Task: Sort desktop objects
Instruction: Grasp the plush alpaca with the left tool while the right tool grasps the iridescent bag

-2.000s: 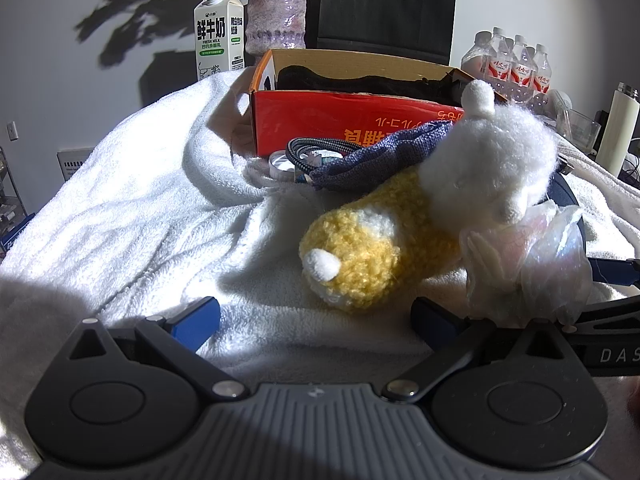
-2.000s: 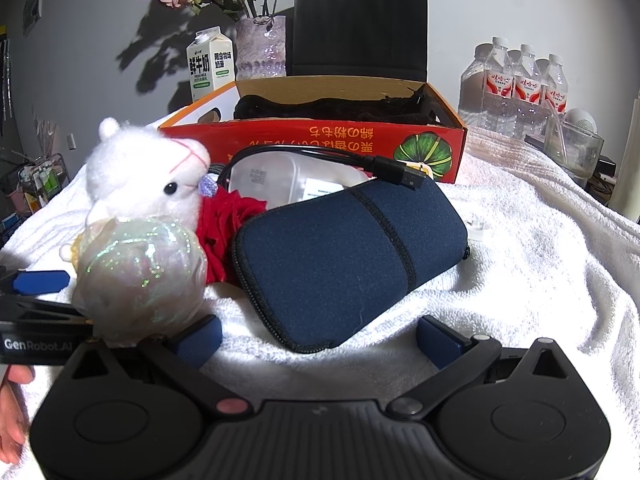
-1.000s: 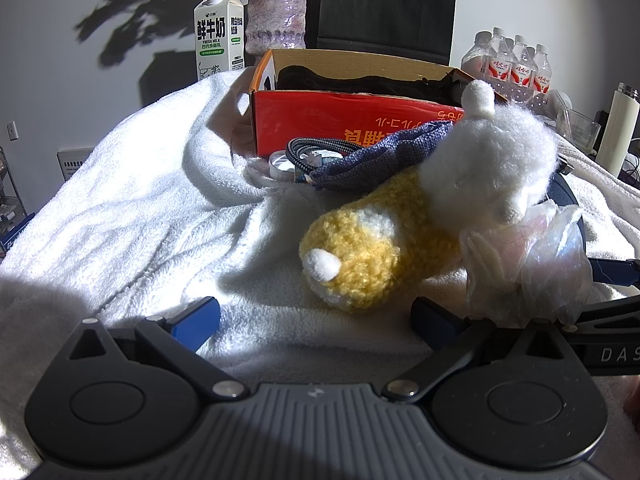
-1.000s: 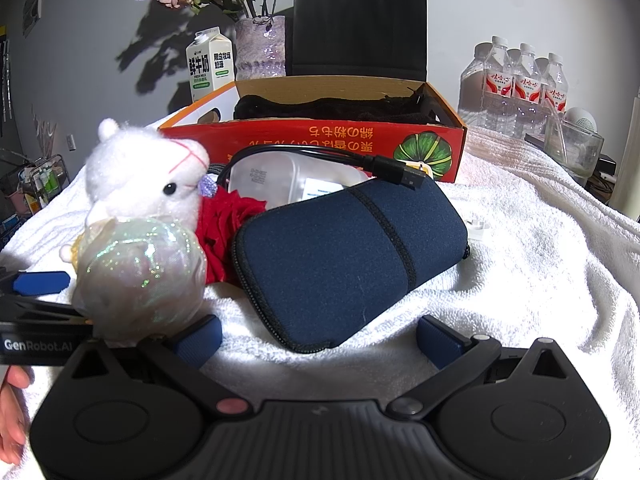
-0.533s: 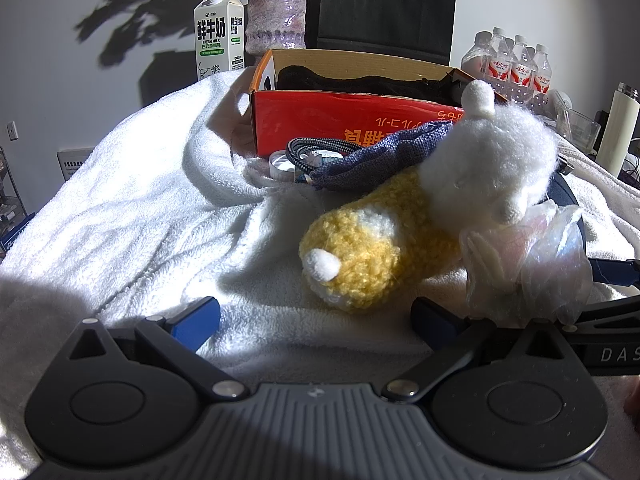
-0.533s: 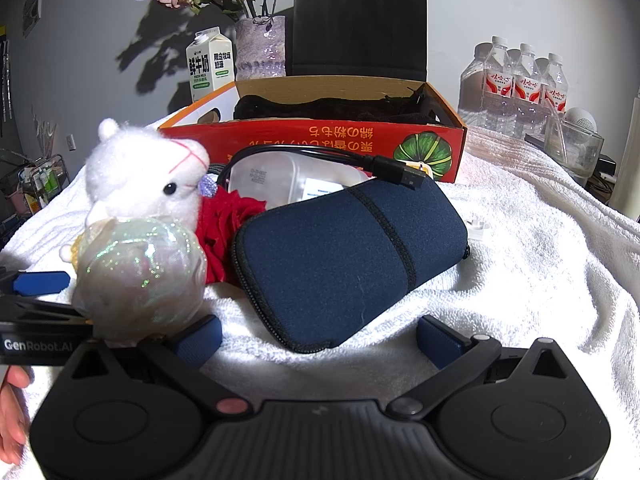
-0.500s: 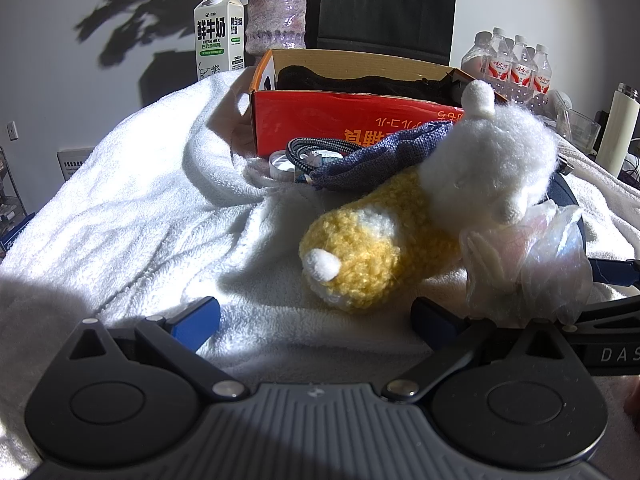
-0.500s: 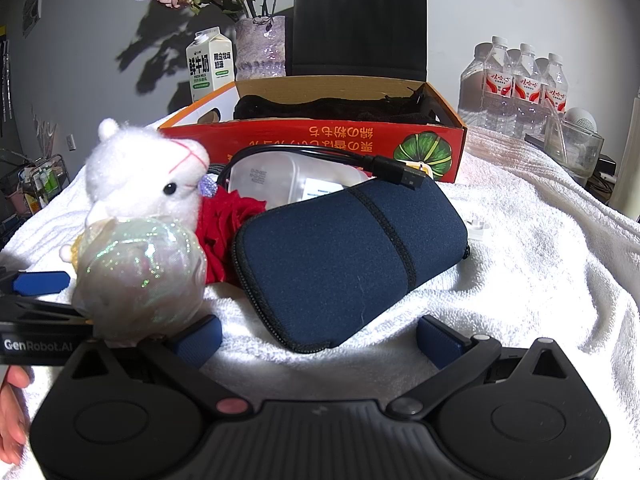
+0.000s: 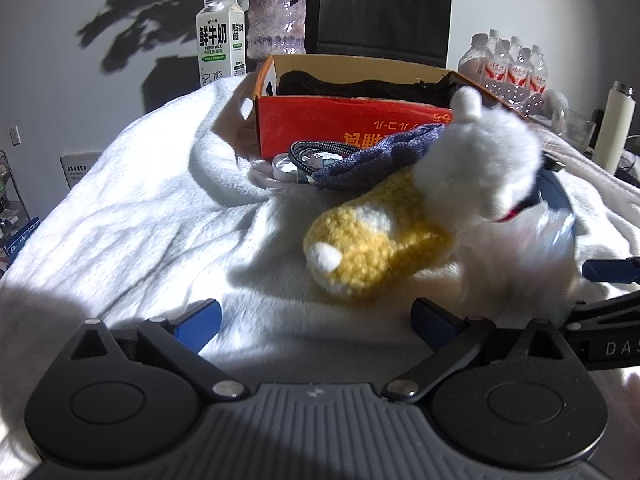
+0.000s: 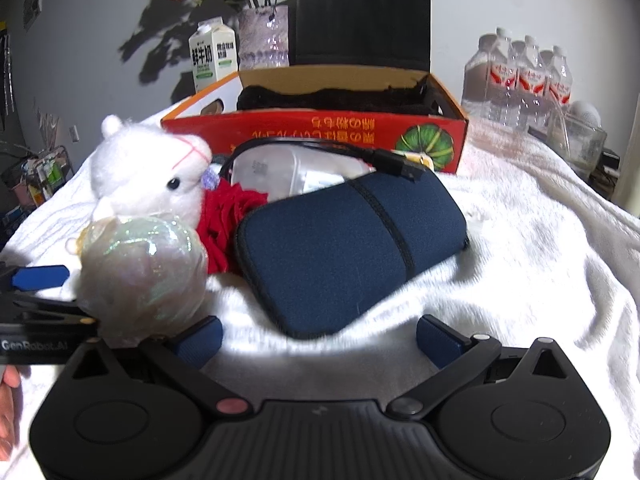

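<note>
A plush alpaca lies on the white towel, with its yellow body toward me and its white head against a red rose. An iridescent wrapped ball rests in front of the head, just left of my right gripper's left finger. That gripper is open and faces a navy pouch. A black USB cable loops over a white plastic item. My left gripper is open over bare towel, with the alpaca ahead to its right.
An orange cardboard box with dark cloth inside stands behind the objects. Farther back are a milk carton, a vase, a black bag, water bottles and a glass container. A coiled cable lies under blue-grey cloth.
Everything was still until now. The objects now sit slightly higher in the right wrist view, and the alpaca's head and the ball are blurred in the left wrist view.
</note>
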Motion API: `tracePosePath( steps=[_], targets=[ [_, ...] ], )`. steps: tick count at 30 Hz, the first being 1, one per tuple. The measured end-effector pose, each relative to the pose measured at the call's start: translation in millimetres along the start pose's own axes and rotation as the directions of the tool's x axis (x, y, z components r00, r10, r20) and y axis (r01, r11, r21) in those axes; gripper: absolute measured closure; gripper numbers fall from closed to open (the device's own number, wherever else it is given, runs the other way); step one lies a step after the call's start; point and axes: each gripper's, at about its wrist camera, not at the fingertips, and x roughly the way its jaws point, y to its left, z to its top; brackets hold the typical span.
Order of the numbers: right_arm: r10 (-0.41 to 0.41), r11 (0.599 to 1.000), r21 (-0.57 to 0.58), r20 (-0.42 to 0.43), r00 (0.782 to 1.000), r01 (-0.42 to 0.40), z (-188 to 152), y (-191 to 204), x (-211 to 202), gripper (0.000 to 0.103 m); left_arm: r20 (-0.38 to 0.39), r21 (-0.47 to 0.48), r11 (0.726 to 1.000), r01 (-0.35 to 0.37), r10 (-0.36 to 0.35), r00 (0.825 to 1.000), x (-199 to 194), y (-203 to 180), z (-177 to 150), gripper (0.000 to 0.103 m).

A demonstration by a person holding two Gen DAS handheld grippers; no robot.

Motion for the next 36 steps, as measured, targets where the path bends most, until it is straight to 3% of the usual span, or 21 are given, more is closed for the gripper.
tracePosePath(
  steps=[3, 7, 10, 12, 14, 15, 17, 18, 19, 23, 25, 26, 28, 30, 33, 36],
  targets=[
    [0.009, 1.0, 0.014, -0.002, 1.0, -0.009, -9, -1, -22, 0.0, 0.004, -0.005, 0.997, 0.081, -0.08, 0.997, -15, 12, -3, 0.0],
    [0.095, 0.995, 0.01, 0.074, 0.993, -0.096, -19, -2, -62, 0.0, 0.013, -0.021, 0.993, 0.112, -0.112, 0.994, -31, 30, -4, 0.0],
    [0.191, 0.982, -0.04, 0.134, 0.972, -0.187, -21, 8, -84, 0.002, 0.021, 0.026, 0.985, 0.172, -0.173, 0.985, -39, 35, -6, 0.0],
    [0.247, 0.966, -0.116, 0.166, 0.955, -0.23, -18, 22, -93, 0.002, 0.041, 0.059, 0.988, 0.141, -0.144, 0.989, -45, 37, -8, 0.0],
    [0.31, 0.944, -0.167, 0.169, 0.936, -0.283, -14, 36, -89, 0.008, 0.067, 0.071, 0.989, 0.129, -0.133, 0.989, -48, 45, -4, 0.0],
    [0.325, 0.939, -0.173, 0.154, 0.933, -0.299, -12, 43, -81, 0.016, 0.082, 0.068, 0.988, 0.141, -0.147, 0.986, -50, 50, -1, 0.0],
    [0.289, 0.948, -0.169, 0.108, 0.951, -0.269, -10, 52, -57, 0.033, 0.111, 0.08, 0.98, 0.185, -0.193, 0.975, -47, 53, 8, 0.0],
    [0.265, 0.954, -0.168, 0.091, 0.96, -0.248, -9, 55, -46, 0.051, 0.122, 0.1, 0.972, 0.213, -0.225, 0.967, -43, 51, 14, 0.0],
    [0.248, 0.959, -0.16, 0.085, 0.965, -0.232, -7, 56, -39, 0.057, 0.123, 0.122, 0.965, 0.232, -0.246, 0.961, -37, 46, 20, 0.0],
    [0.253, 0.965, -0.1, 0.135, 0.958, -0.241, -3, 42, -51, 0.06, 0.083, 0.232, 0.937, 0.26, -0.285, 0.955, -2, 10, 38, 0.002],
    [0.201, 0.978, -0.086, 0.162, 0.966, -0.189, -3, 30, -62, 0.061, 0.044, 0.274, 0.922, 0.274, -0.297, 0.954, 16, -4, 43, 0.012],
    [0.175, 0.983, -0.078, 0.17, 0.97, -0.164, -3, 22, -68, 0.061, 0.013, 0.281, 0.92, 0.273, -0.288, 0.958, 26, -8, 44, 0.024],
    [0.136, 0.99, -0.06, 0.174, 0.975, -0.128, -5, 8, -77, 0.061, -0.025, 0.278, 0.921, 0.273, -0.278, 0.96, 37, -13, 46, 0.026],
    [0.114, 0.993, -0.04, 0.17, 0.979, -0.109, -9, -3, -83, 0.061, -0.027, 0.29, 0.919, 0.266, -0.27, 0.962, 34, -15, 44, 0.034],
    [0.096, 0.995, -0.017, 0.169, 0.981, -0.095, -14, -11, -88, 0.061, -0.03, 0.208, 0.941, 0.269, -0.268, 0.963, 11, -6, 41, 0.046],
    [0.114, 0.994, -0.022, 0.187, 0.976, -0.111, -17, -9, -100, 0.062, 0.012, 0.113, 0.952, 0.283, -0.286, 0.958, -29, 8, 30, 0.048]
  ],
)
